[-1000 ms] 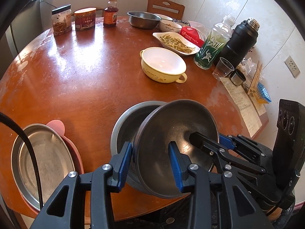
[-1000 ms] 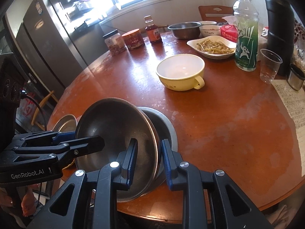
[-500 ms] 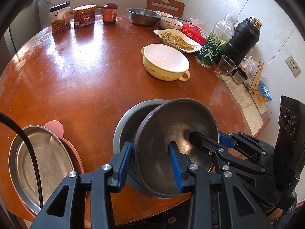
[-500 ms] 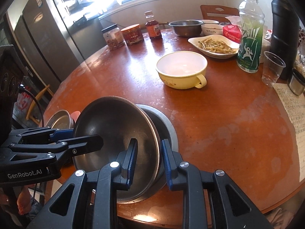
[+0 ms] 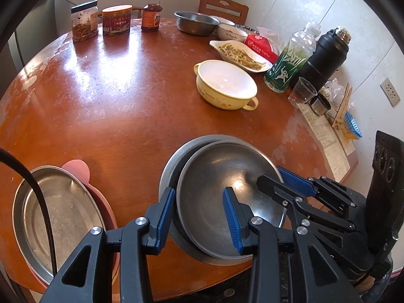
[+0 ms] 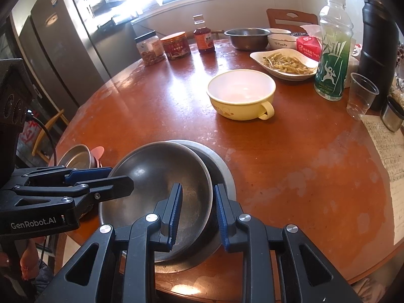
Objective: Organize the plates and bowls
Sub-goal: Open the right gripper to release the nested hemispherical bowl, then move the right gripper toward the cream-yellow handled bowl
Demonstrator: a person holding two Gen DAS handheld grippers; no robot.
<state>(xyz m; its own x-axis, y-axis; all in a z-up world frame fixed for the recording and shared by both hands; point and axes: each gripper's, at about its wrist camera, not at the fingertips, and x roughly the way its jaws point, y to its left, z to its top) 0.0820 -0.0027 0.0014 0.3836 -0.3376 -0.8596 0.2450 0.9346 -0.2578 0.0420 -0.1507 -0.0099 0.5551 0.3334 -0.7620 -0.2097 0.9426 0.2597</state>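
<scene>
A steel bowl [image 5: 227, 189] [image 6: 156, 176] sits a little askew inside a larger steel basin [image 5: 171, 166] [image 6: 219, 166] near the table's front edge. My left gripper [image 5: 198, 219] is shut on the bowl's left rim, and the right wrist view shows it clamped there [image 6: 111, 179]. My right gripper [image 6: 198, 213] is shut on the opposite rim, which also shows in the left wrist view [image 5: 277, 179]. A steel plate [image 5: 60, 209] [image 6: 78, 155] lies on a pink plate [image 5: 75, 164] to the left. Farther back stands a yellow handled bowl [image 5: 224, 83] [image 6: 241, 93].
At the back are a steel bowl [image 5: 195, 22], a white bowl [image 5: 231, 32], a white dish of food [image 5: 240, 53], two jars [image 5: 84, 21] and a sauce bottle [image 5: 151, 12]. At the right stand a green bottle [image 5: 290, 60], black flask [image 5: 323, 60], plastic cup [image 5: 301, 93] and papers [image 5: 325, 136].
The steel bowl was steeply tilted above the basin; now it has come down and lies flatter inside it, with both grippers still on its rim.
</scene>
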